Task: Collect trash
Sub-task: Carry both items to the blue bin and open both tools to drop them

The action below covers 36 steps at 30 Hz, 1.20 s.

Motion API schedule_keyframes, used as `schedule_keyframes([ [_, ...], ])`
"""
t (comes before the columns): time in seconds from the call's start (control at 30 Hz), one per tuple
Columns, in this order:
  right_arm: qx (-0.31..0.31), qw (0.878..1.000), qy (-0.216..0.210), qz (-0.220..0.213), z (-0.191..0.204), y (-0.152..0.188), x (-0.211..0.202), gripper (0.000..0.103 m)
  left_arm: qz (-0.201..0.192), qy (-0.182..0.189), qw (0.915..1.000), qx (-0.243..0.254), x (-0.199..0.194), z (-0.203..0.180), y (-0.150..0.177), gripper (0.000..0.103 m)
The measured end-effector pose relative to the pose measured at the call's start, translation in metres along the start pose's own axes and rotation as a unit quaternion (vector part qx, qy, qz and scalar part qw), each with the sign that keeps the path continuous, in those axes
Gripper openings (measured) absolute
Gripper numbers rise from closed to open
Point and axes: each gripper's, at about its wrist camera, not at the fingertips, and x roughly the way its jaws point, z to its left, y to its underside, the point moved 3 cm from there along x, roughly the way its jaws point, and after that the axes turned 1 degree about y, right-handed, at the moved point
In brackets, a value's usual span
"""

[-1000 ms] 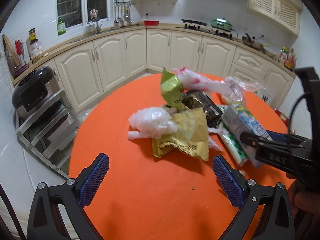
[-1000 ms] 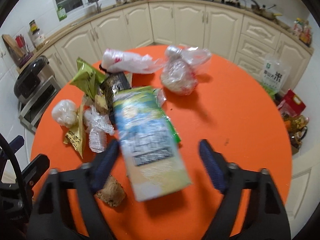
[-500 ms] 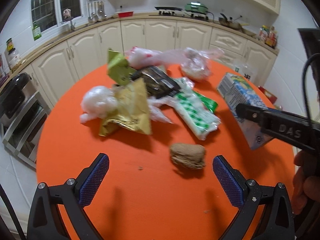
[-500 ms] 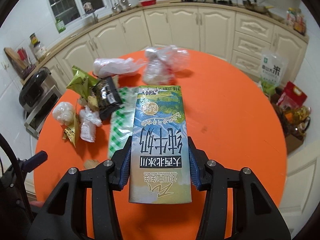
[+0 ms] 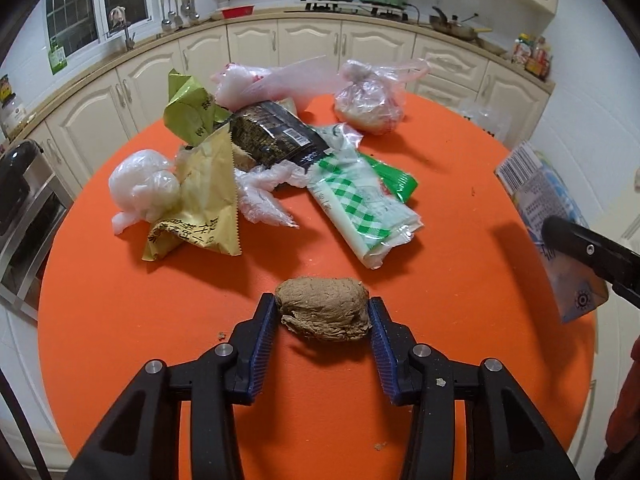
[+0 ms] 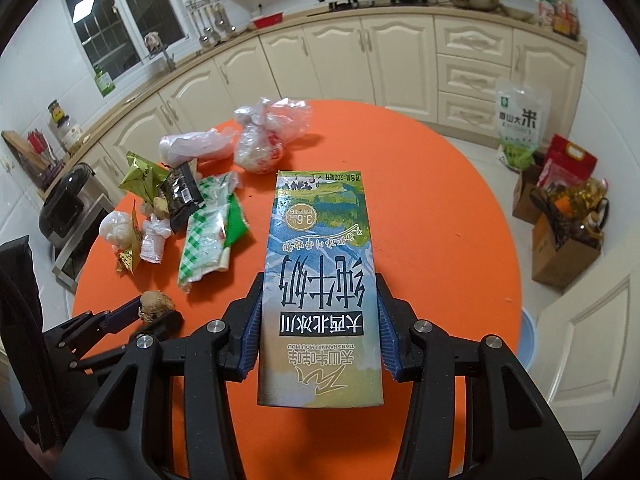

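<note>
A pile of trash lies on the round orange table (image 5: 120, 312): a yellow wrapper (image 5: 204, 200), a white knotted bag (image 5: 140, 184), a black packet (image 5: 272, 136), a green-checked wrapper (image 5: 360, 204) and a tied plastic bag (image 5: 368, 100). My left gripper (image 5: 322, 322) is shut on a brown crumpled lump (image 5: 324, 312) resting on the table; it also shows in the right wrist view (image 6: 156, 306). My right gripper (image 6: 318, 332) is shut on a milk carton (image 6: 320, 280), held above the table's right side; the carton shows in the left wrist view (image 5: 556, 216).
Cream kitchen cabinets (image 5: 312, 44) curve behind the table. A black appliance on a rack (image 5: 20, 184) stands to the left. Boxes and bags (image 6: 560, 208) sit on the floor to the right, near a white door (image 6: 592, 344).
My left gripper moved in on the brown lump and shut on it. My right gripper picked up the milk carton and moved right with it.
</note>
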Motion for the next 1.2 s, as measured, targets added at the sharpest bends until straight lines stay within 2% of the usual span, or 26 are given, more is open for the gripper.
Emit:
schedule_keyframes([
  [0.23, 0.021, 1.000, 0.000, -0.013, -0.023, 0.009, -0.016, 0.046, -0.021, 0.005, 0.9997, 0.008, -0.020, -0.017, 0.007, 0.041],
  [0.43, 0.042, 0.998, -0.001, -0.040, -0.052, 0.013, -0.044, 0.046, -0.057, 0.033, 0.9975, 0.028, -0.050, -0.052, 0.001, 0.041],
  [0.6, 0.075, 0.994, 0.008, -0.072, -0.093, 0.018, -0.079, 0.046, -0.089, 0.082, 0.9903, 0.069, -0.074, -0.111, -0.013, 0.041],
  [0.77, 0.131, 0.986, 0.044, -0.091, -0.163, 0.030, -0.108, 0.046, -0.098, 0.142, 0.9783, 0.115, -0.081, -0.185, -0.014, 0.041],
  [0.93, 0.195, 0.973, 0.087, -0.085, -0.239, 0.048, -0.114, 0.046, -0.067, 0.188, 0.9672, 0.157, -0.053, -0.261, -0.007, 0.041],
  [1.1, 0.249, 0.961, 0.106, -0.062, -0.309, 0.069, -0.098, 0.046, -0.021, 0.210, 0.9580, 0.194, -0.003, -0.325, 0.007, 0.041],
  [1.2, 0.277, 0.954, 0.109, -0.037, -0.347, 0.083, -0.072, 0.046, 0.015, 0.185, 0.9599, 0.210, 0.058, -0.353, 0.015, 0.041],
])
